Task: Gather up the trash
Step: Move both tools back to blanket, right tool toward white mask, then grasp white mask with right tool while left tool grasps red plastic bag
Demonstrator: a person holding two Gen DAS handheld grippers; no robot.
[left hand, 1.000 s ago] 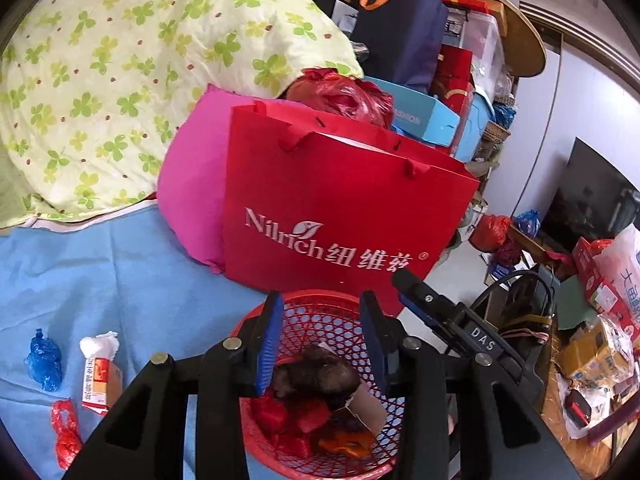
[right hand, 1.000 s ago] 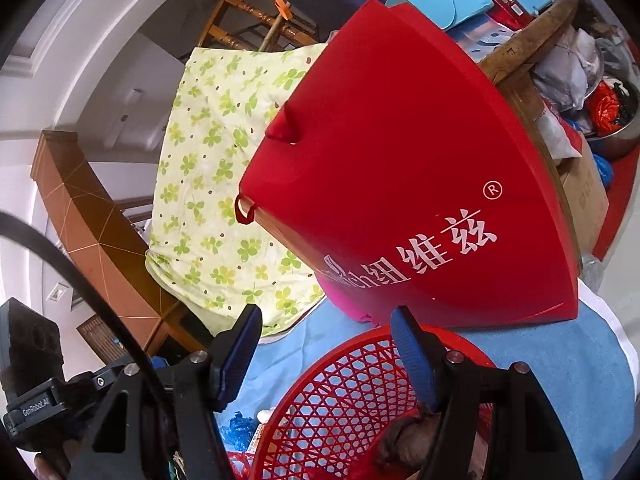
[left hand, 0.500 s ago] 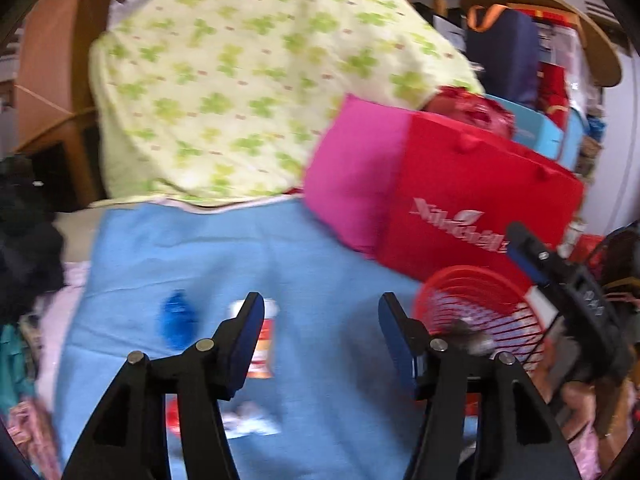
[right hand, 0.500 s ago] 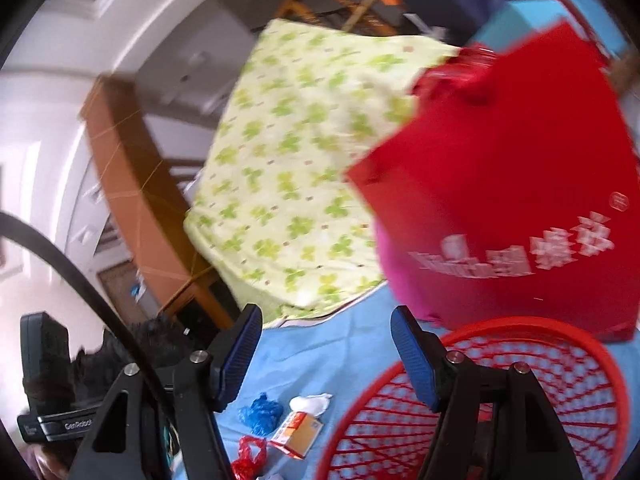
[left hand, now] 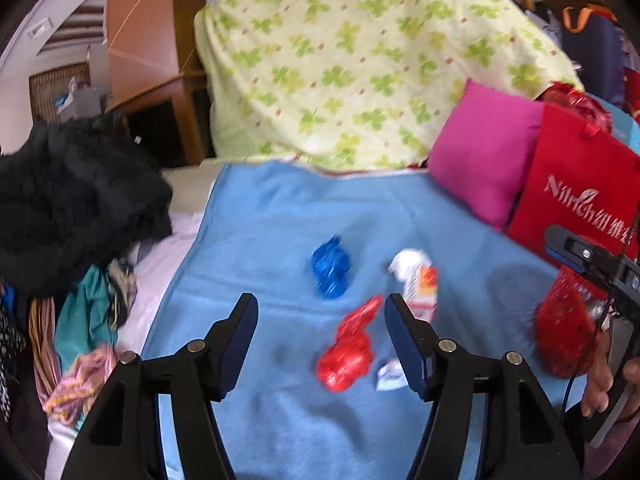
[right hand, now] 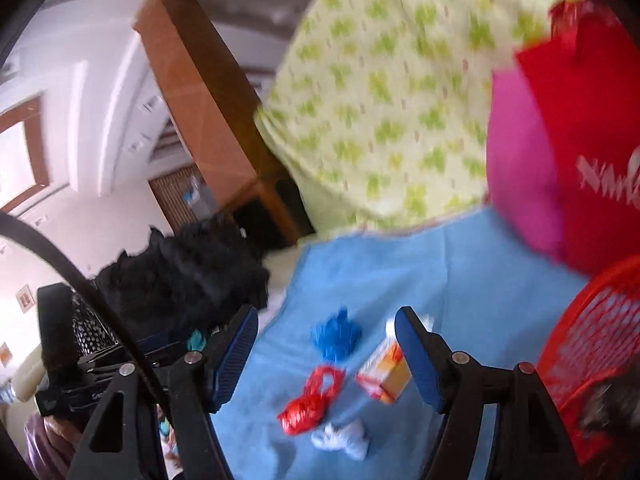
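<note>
Trash lies on a blue blanket (left hand: 280,240): a crumpled blue wrapper (left hand: 331,274), a crumpled red wrapper (left hand: 350,350), a small orange and white carton (left hand: 418,286) and a white paper scrap (left hand: 389,372). My left gripper (left hand: 320,314) is open and empty, above the red wrapper. My right gripper (right hand: 326,328) is open and empty, over the blue wrapper (right hand: 336,338), red wrapper (right hand: 310,400), carton (right hand: 386,370) and white scrap (right hand: 342,438). The red mesh basket (right hand: 592,352) sits at the right and also shows in the left wrist view (left hand: 564,332).
A red paper bag (left hand: 576,196) and a pink cushion (left hand: 480,160) stand at the back right. A clover-print quilt (left hand: 360,60) is piled behind. Black clothing (left hand: 68,196) and mixed fabrics (left hand: 88,320) lie left of the blanket.
Both grippers have swung left, away from the basket, and now face the loose trash on the blanket. The left gripper's jaws are wider than a second ago.
</note>
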